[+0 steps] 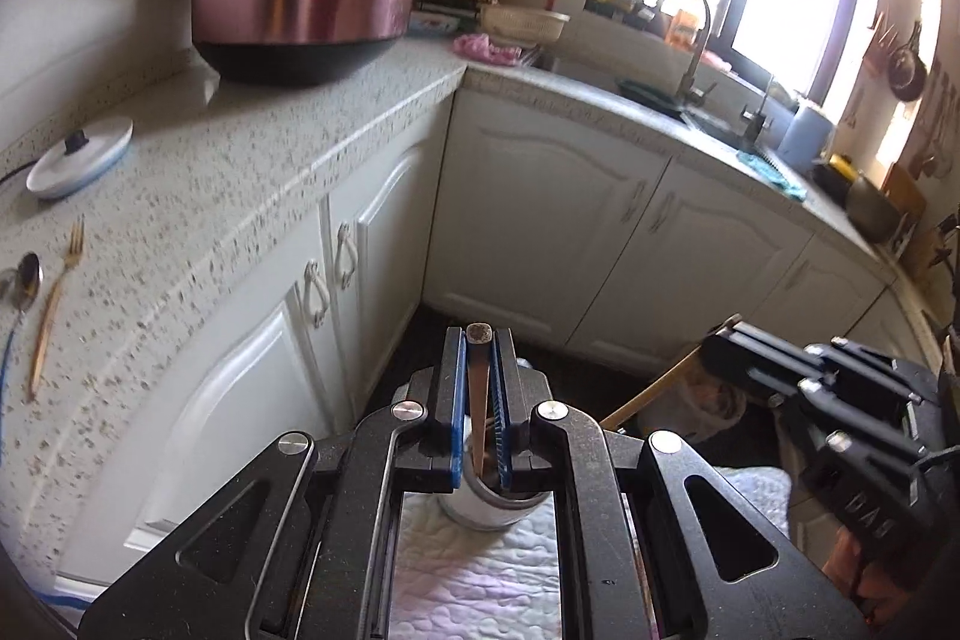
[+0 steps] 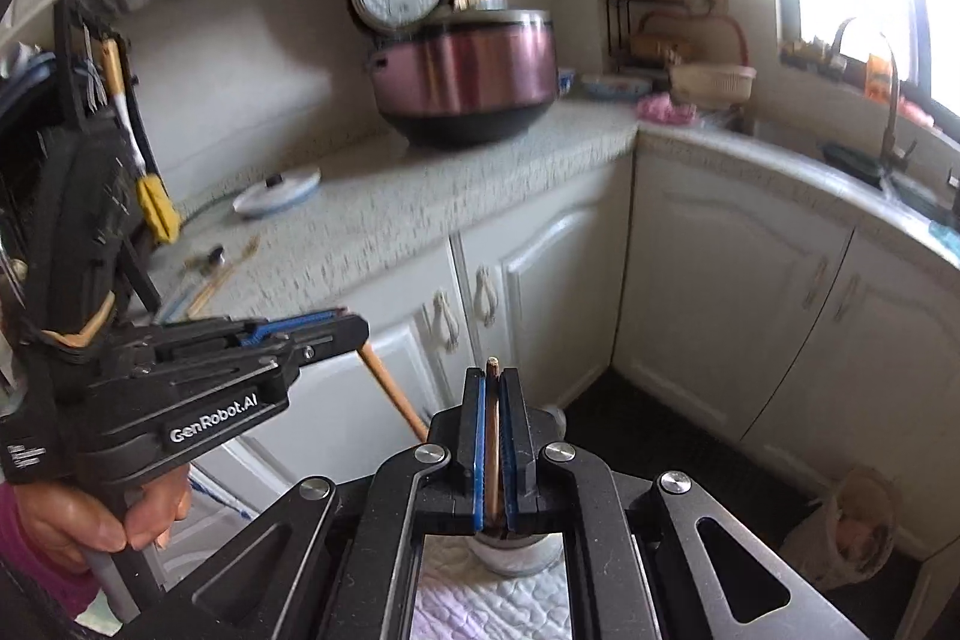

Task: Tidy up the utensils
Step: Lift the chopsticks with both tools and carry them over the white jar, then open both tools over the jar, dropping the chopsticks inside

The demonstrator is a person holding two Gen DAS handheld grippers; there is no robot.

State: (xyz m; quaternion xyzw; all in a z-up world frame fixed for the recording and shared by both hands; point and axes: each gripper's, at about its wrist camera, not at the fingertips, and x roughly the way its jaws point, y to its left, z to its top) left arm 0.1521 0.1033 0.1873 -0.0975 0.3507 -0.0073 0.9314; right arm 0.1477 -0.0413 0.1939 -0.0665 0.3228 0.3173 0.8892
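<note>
My left gripper (image 1: pixel 478 340) is shut on a flat brown wooden utensil handle (image 1: pixel 478 400) that stands nearly upright between its blue pads. Its lower end reaches down into a round metal cup (image 1: pixel 492 508) on a white quilted cloth (image 1: pixel 474 580). My right gripper (image 2: pixel 493 376) is shut on a thin wooden chopstick (image 2: pixel 492 454) above the same cup (image 2: pixel 519 550). Each gripper shows in the other's view, the right gripper (image 1: pixel 720 343) and the left gripper (image 2: pixel 354 325), each with its wooden stick slanting down. A gold fork (image 1: pixel 57 292) and a spoon (image 1: pixel 24 280) lie on the speckled counter (image 1: pixel 240 172) at the left.
A pink rice cooker (image 1: pixel 300 10) with its lid up stands at the back of the counter, with a white pot lid (image 1: pixel 81 157) in front of it. White cabinet doors (image 1: pixel 540 220) run below. A sink with a faucet (image 1: pixel 696 40) is at the right. A basket (image 2: pixel 858 514) sits on the dark floor.
</note>
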